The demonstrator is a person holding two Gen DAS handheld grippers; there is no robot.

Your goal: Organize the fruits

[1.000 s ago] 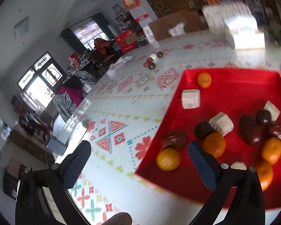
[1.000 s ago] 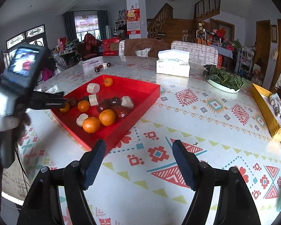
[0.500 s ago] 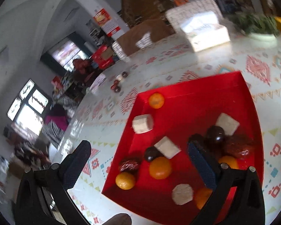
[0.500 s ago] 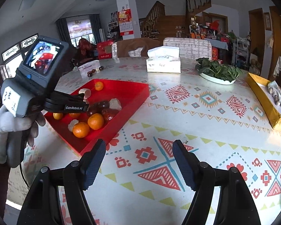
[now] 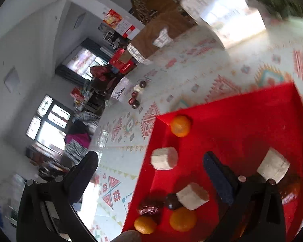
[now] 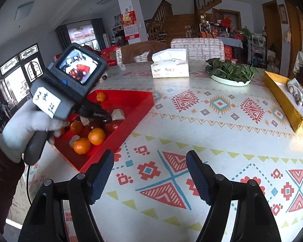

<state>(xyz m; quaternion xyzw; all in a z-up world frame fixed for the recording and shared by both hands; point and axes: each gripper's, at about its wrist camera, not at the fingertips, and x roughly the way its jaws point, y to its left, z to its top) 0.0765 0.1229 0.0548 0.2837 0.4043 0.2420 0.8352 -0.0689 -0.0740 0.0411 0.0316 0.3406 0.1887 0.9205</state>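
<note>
A red tray point(image 5: 242, 121) holds several oranges, dark dates and pale cut chunks. One orange point(image 5: 180, 126) lies alone near its far corner, and a pale chunk point(image 5: 164, 158) lies closer in. My left gripper point(image 5: 153, 173) hangs open over the tray's left edge with nothing between its fingers. In the right wrist view a gloved hand point(image 6: 24, 129) holds that left gripper point(image 6: 99, 115) above the fruit in the tray point(image 6: 131, 100). The right gripper point(image 6: 149, 175) stands open and empty over the patterned tablecloth, to the right of the tray's near corner.
A tissue box point(image 6: 169, 66) and a plate of greens point(image 6: 230, 74) stand at the table's far side. A gold box point(image 6: 282, 100) with a glove in it lies along the right edge. A few dark fruits point(image 5: 135, 98) sit loose beyond the tray.
The left gripper has swung in over the tray and rolled, so the tray now fills its view. The right gripper drifted a little to the right, away from the tray.
</note>
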